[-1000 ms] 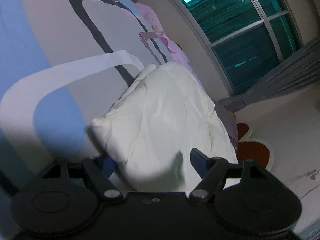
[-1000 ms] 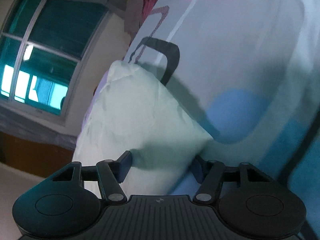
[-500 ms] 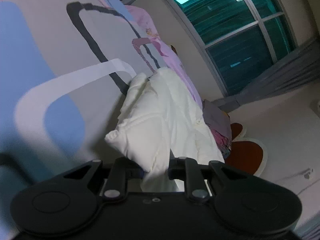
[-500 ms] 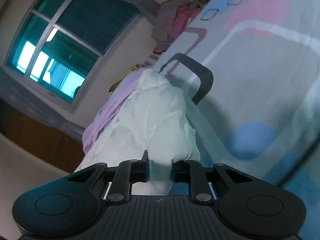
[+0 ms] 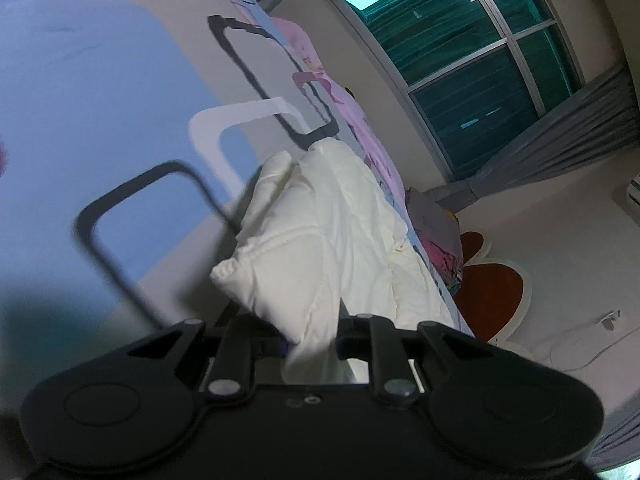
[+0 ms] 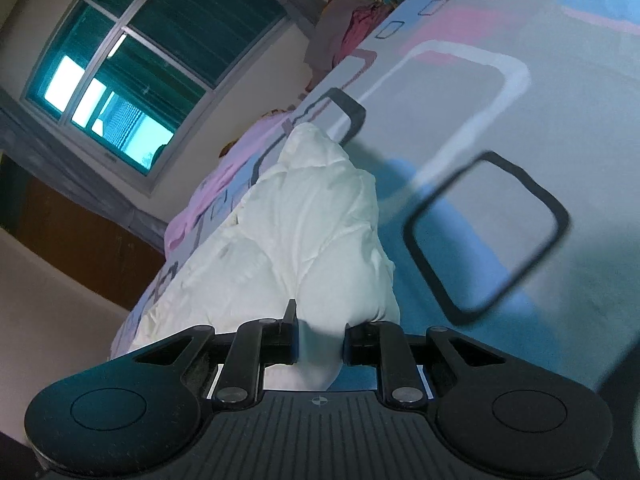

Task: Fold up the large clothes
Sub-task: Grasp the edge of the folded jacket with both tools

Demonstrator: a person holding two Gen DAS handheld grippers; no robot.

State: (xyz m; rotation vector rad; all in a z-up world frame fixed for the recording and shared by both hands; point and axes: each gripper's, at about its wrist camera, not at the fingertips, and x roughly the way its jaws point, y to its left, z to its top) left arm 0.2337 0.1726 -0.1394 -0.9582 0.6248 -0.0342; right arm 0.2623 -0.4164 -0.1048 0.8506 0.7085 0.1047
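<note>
A puffy white quilted garment [image 5: 332, 236] lies on a bed whose sheet [image 5: 100, 100] is printed with blue, pink and grey rounded squares. My left gripper [image 5: 312, 344] is shut on one near corner of the garment, which bulges up between the black fingers. In the right wrist view the same white garment [image 6: 312, 232] stretches away toward the bed's far edge. My right gripper [image 6: 320, 340] is shut on its other near corner, with fabric pinched between the pads. Both corners are lifted off the sheet.
A pile of pink and grey clothes [image 5: 436, 232] sits at the bed's end, also seen as the clothes pile [image 6: 348, 28] in the right view. A large window [image 5: 460, 48] with a grey curtain [image 5: 560, 136] faces the bed. A red round rug [image 5: 492, 292] lies on the floor.
Both grippers closed from open onto the garment's near corners. Since then they have drawn back over the sheet and risen slightly, pulling the white fabric along; the right one has rolled.
</note>
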